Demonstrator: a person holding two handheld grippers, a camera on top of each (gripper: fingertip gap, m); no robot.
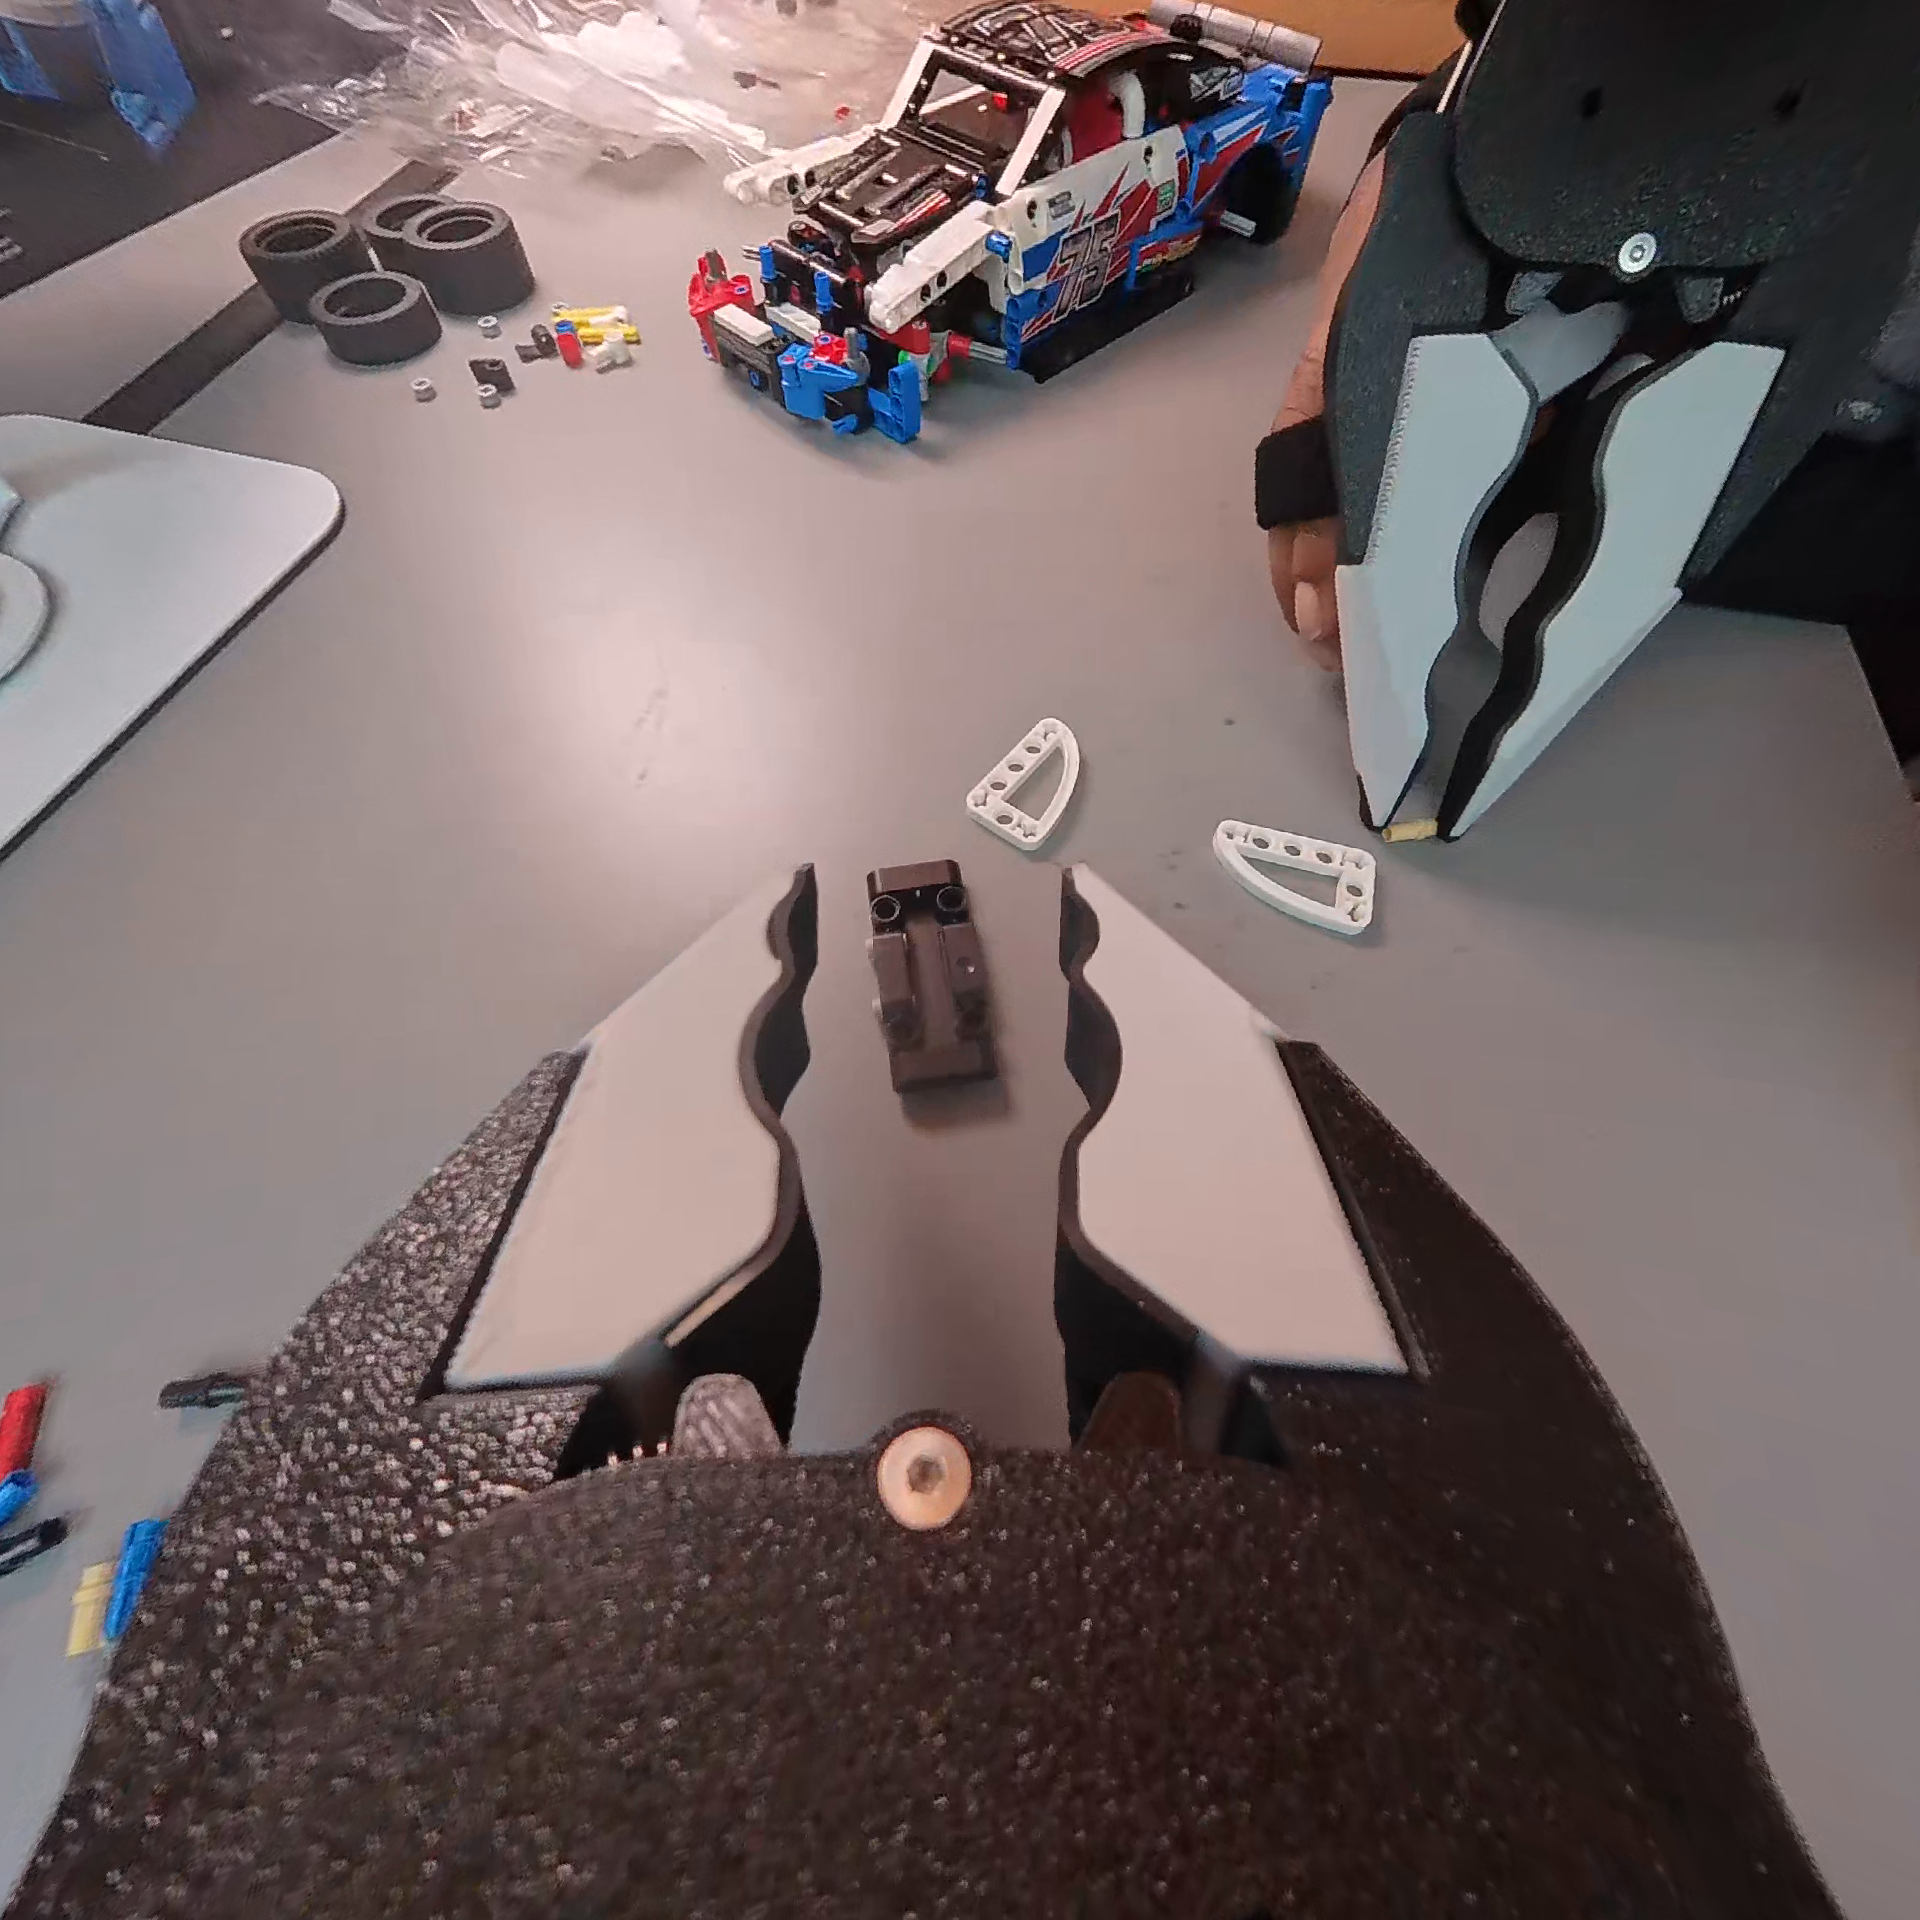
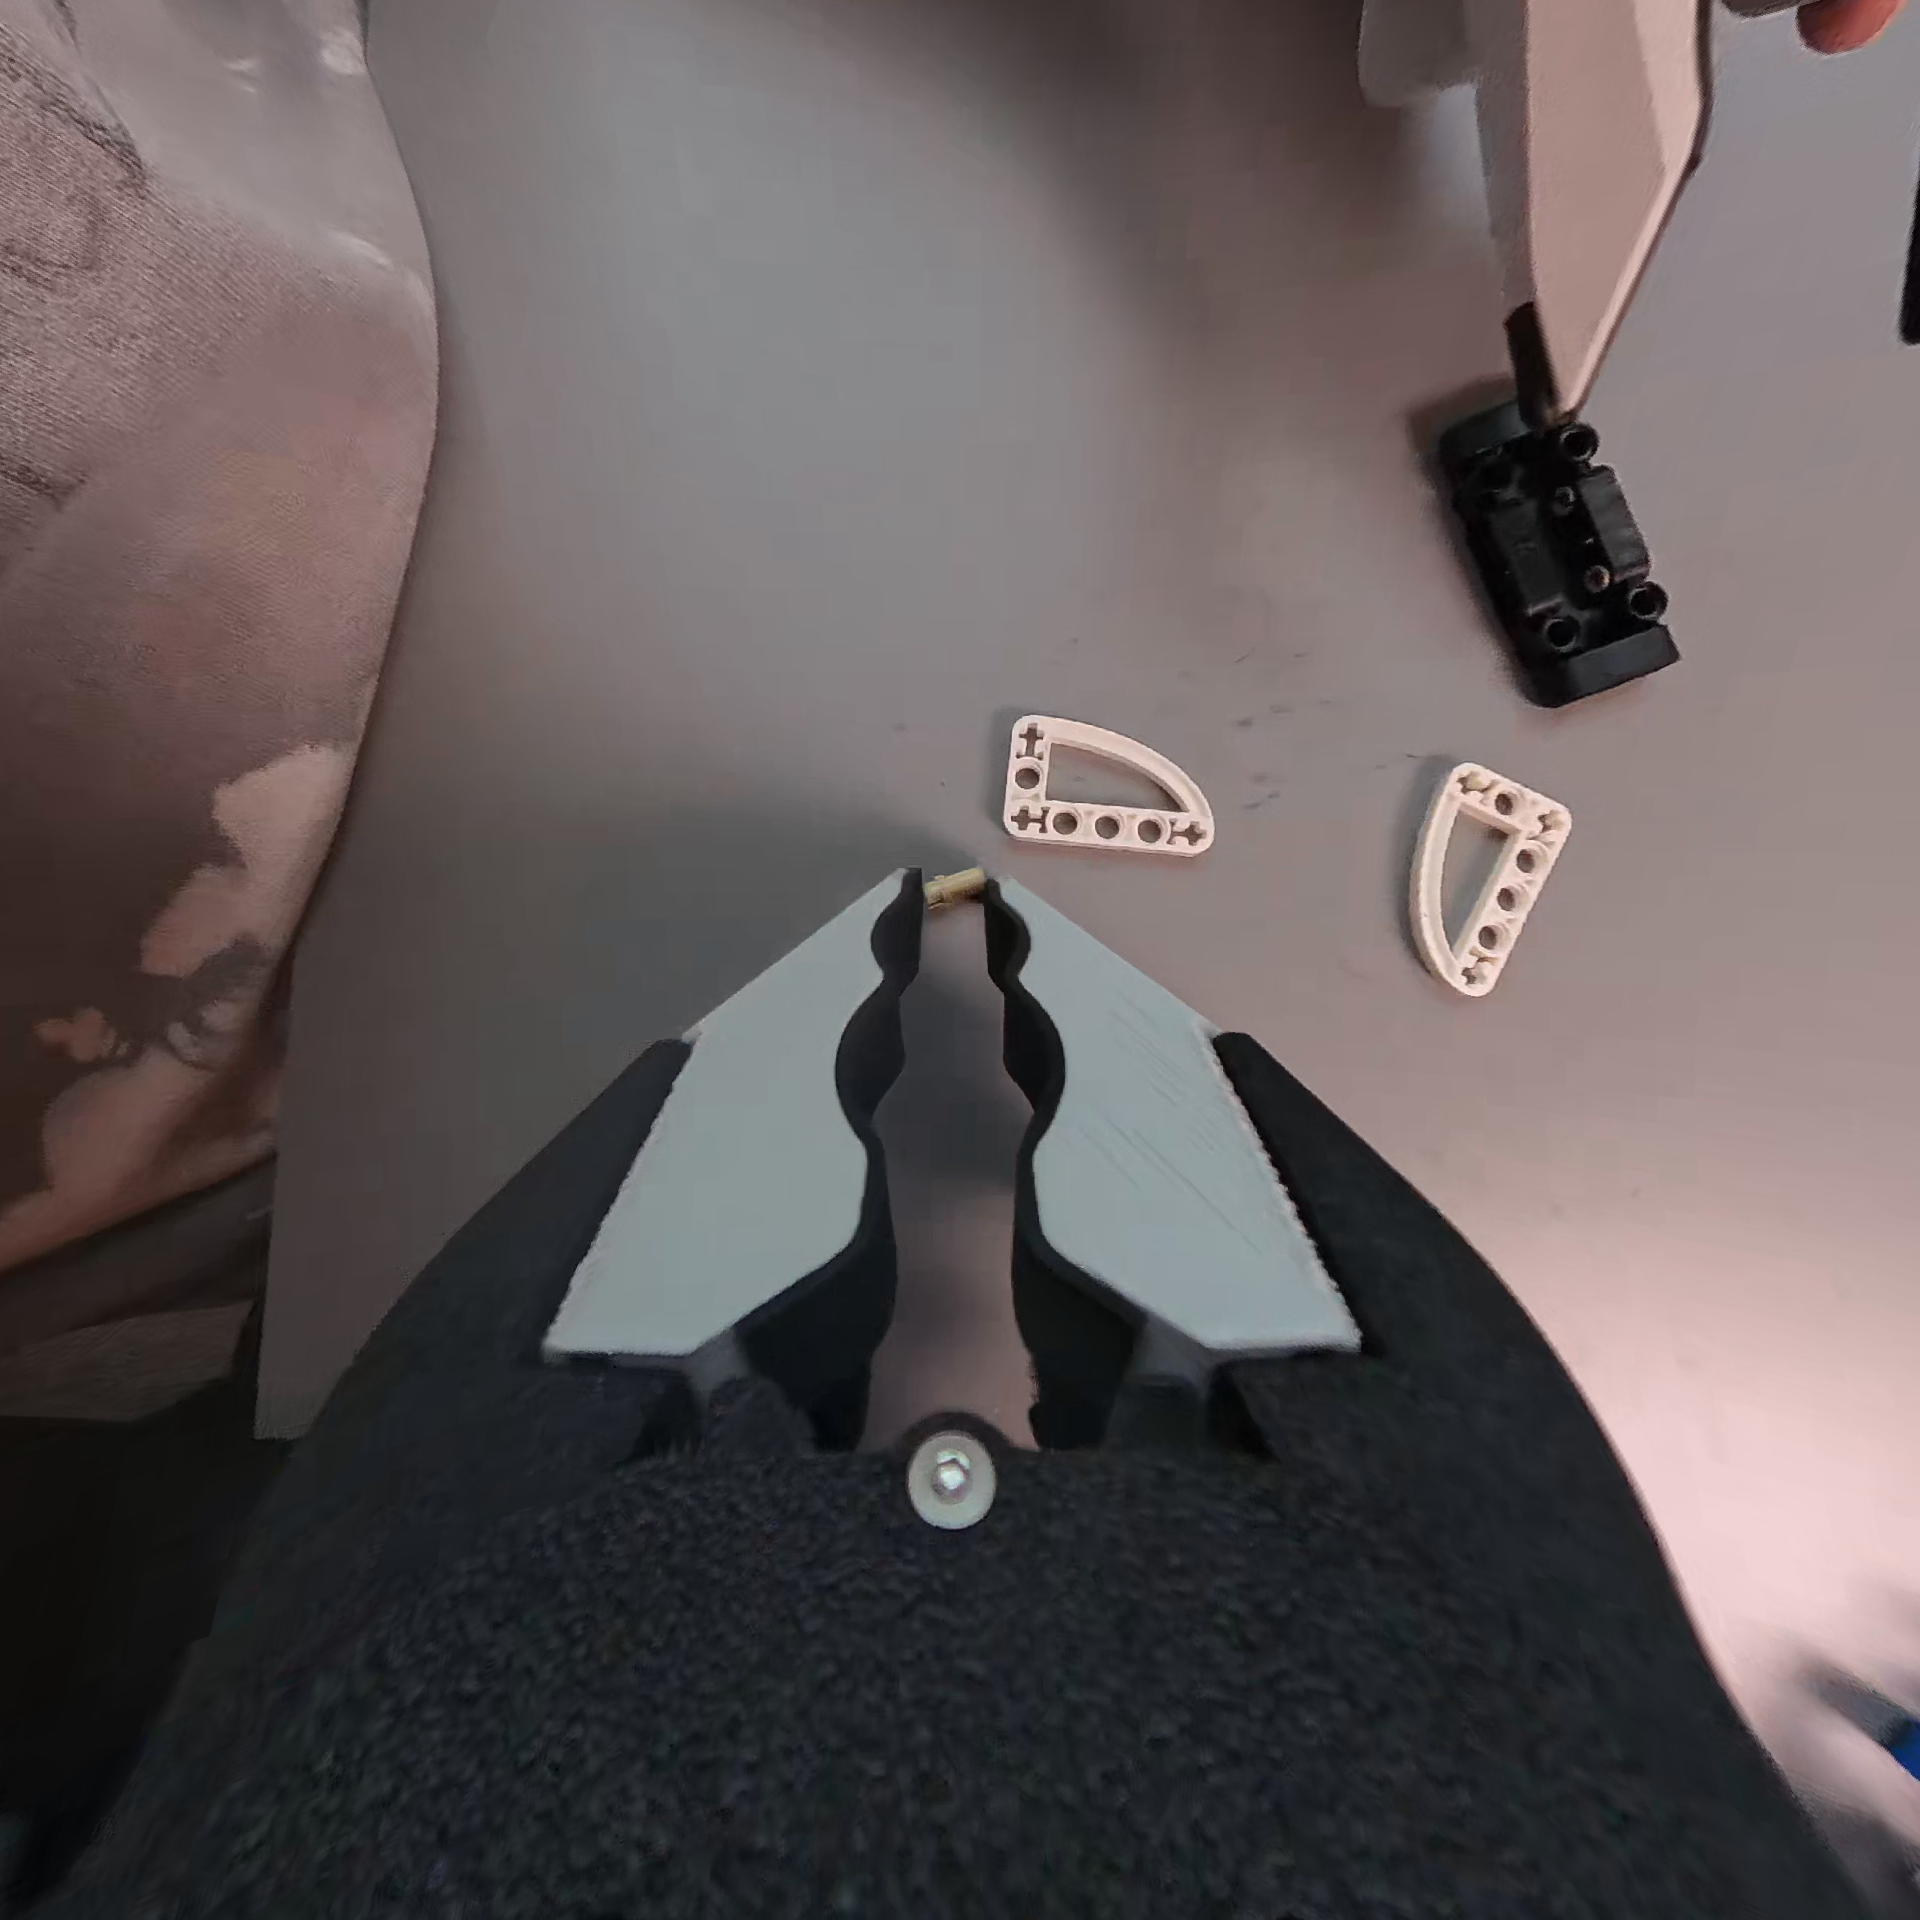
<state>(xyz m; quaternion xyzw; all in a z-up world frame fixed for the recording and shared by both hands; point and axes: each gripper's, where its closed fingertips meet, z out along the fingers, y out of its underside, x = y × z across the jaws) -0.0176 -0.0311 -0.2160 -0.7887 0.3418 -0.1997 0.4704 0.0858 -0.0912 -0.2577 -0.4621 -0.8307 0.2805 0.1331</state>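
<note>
The left gripper (image 1: 938, 883) hung with its jaws wide apart, the black brick assembly (image 1: 932, 985) lying on the grey table (image 1: 582, 665) between its fingers — touching neither. The right gripper (image 2: 953, 890) was clamped on a small tan pin (image 2: 951, 889) at its fingertips. Just beyond that pin lay one white curved panel (image 2: 1108, 790); another (image 2: 1481, 878) lay farther to the gripper's right.

Even, soft overhead light; the matte grey table (image 1: 582, 644) shows faint shadows and a pinkish cast in the right wrist view. Fisheye bending and blur at edges.
</note>
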